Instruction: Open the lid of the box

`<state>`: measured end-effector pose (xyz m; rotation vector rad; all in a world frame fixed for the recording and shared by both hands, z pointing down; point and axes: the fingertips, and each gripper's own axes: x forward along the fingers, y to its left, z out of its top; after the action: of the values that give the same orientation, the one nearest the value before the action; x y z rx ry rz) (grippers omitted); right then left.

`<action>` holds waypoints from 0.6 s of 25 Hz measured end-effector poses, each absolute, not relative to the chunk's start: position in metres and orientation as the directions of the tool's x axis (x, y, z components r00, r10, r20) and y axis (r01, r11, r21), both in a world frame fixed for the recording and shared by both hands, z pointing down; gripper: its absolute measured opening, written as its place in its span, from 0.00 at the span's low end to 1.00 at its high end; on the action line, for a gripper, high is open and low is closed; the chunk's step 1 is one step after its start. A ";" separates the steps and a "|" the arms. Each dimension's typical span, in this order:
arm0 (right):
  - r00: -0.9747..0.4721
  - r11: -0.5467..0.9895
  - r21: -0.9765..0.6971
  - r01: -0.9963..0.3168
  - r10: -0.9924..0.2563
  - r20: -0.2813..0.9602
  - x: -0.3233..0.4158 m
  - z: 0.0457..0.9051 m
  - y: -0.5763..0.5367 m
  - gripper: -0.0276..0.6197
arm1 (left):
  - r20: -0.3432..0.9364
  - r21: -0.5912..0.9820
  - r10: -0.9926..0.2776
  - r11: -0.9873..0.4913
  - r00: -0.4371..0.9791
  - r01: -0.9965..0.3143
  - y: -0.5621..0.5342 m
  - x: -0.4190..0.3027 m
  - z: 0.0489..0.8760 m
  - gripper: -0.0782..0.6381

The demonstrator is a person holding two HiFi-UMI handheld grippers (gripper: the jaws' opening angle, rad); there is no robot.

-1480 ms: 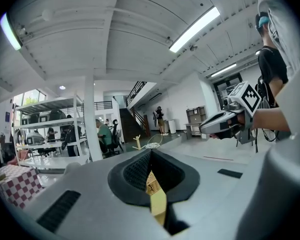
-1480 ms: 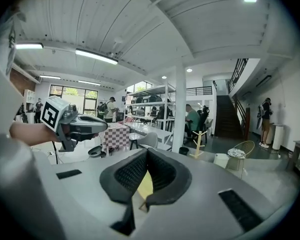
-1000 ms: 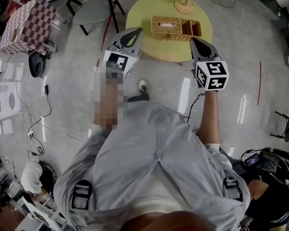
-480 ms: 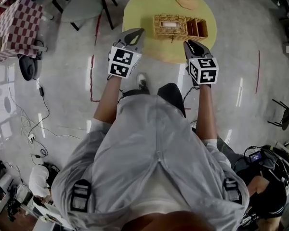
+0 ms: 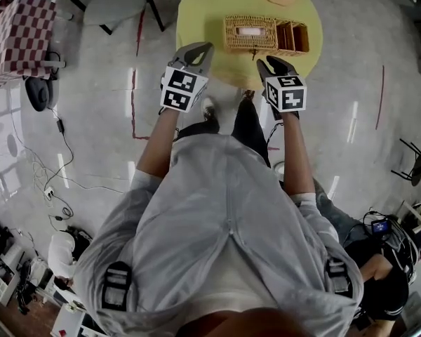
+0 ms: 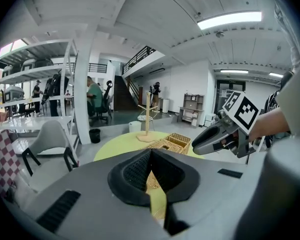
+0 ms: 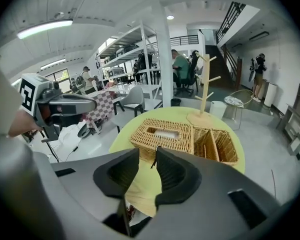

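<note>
The right gripper (image 7: 147, 155) has its jaws opening, a clear gap between the pads, and nothing in their hold. Through that gap shows yellow table (image 7: 176, 112), and just past the fingertips a small dark tab (image 7: 152, 162) hangs at the box's near face. The left gripper (image 6: 151, 153) has its fingertips closed together and is empty.

The wicker box (image 7: 162, 134) lies straight ahead of the right fingers, beyond their tips and apart from them, its lid down flat. From the head view the box (image 5: 250, 34) sits ahead of the right gripper (image 5: 266, 63), and ahead and to the right of the left gripper (image 5: 201, 49). Further off, beyond the box, stands a wooden stand (image 7: 205, 94).
</note>
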<state>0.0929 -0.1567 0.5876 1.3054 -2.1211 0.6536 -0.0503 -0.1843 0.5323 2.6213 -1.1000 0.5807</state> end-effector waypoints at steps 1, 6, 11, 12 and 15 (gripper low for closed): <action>-0.370 0.407 -0.118 -0.906 -0.624 0.688 0.091 0.595 -0.161 0.24 | 0.453 0.071 -0.627 -0.684 0.634 -0.726 -0.187 -0.052 0.536 0.15; -0.367 0.406 -0.135 -0.904 -0.575 0.731 0.084 0.633 -0.171 0.26 | 0.487 0.095 -0.619 -0.663 0.616 -0.742 -0.194 -0.057 0.558 0.15; -0.343 0.380 -0.137 -0.915 -0.551 0.761 0.087 0.662 -0.179 0.26 | 0.516 0.108 -0.606 -0.655 0.605 -0.748 -0.196 -0.057 0.576 0.15; -0.339 0.375 -0.137 -0.917 -0.549 0.764 0.088 0.666 -0.182 0.26 | 0.520 0.108 -0.605 -0.654 0.603 -0.749 -0.196 -0.058 0.578 0.15; -0.338 0.362 -0.148 -0.920 -0.543 0.768 0.088 0.675 -0.188 0.25 | 0.526 0.105 -0.612 -0.641 0.590 -0.760 -0.198 -0.061 0.583 0.15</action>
<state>0.0877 -0.1881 0.6753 1.2640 -2.0057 0.7823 -0.0611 -0.1982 0.5834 2.5026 -1.1168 0.6506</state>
